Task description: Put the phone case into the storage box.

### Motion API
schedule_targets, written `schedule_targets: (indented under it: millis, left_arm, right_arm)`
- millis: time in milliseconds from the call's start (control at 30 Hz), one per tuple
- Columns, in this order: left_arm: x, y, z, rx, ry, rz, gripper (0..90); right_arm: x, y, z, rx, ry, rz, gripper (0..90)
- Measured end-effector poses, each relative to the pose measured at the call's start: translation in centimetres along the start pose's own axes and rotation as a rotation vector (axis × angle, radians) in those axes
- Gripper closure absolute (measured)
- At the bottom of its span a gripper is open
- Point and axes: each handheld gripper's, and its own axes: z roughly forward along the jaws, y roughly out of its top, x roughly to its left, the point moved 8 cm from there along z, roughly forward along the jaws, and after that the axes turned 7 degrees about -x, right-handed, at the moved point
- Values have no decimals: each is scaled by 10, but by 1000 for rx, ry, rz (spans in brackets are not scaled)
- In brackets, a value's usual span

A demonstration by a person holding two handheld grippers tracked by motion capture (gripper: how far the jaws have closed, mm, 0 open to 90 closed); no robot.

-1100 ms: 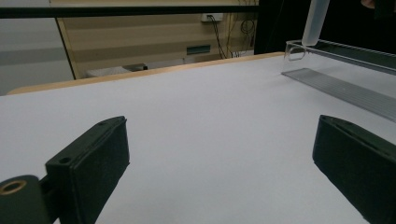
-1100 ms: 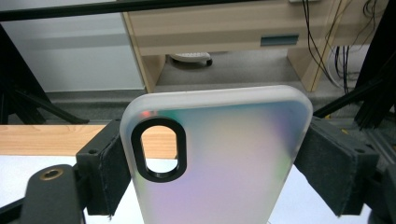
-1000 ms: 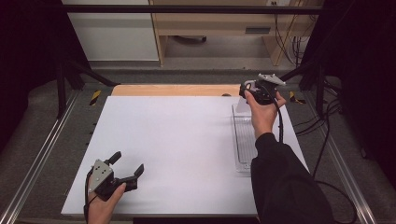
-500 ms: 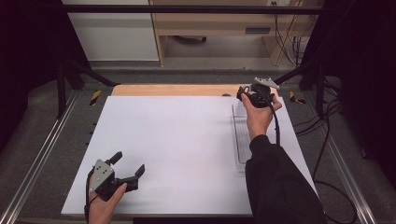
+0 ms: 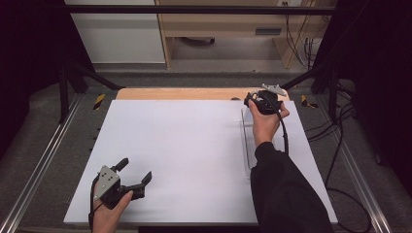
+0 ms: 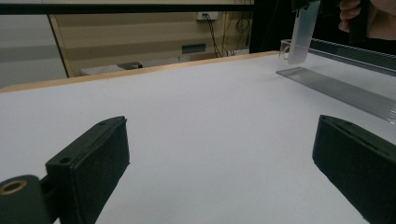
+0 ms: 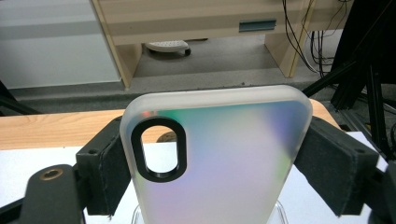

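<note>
1. Lower left of the high view: the left gripper (image 5: 137, 177) rests on the white table (image 5: 184, 145), jaws spread wide with nothing between them.
2. Upper right: the right gripper (image 7: 210, 163) clamps a frosted phone case (image 7: 224, 163) by its two long edges, upright, above a clear tray (image 5: 247, 141).

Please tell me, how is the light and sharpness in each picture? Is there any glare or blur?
High view: even light on the white table, dark edges, clear tray hard to see. Left gripper view: near jaws soft, table bright, no hard shadow. Right gripper view: the frosted phone case held by the right gripper shows a rainbow sheen; background sharp.
</note>
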Motion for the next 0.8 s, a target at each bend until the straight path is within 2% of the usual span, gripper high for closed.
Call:
schedule_targets:
  millis: [267, 800]
  left_arm:
    - [-1, 0, 1, 1, -1, 3, 34]
    - [-2, 0, 1, 3, -4, 7, 34]
  right_arm:
    - [0, -6, 4, 5, -21, 2, 180]
    - [8, -12, 6, 14, -13, -25, 179]
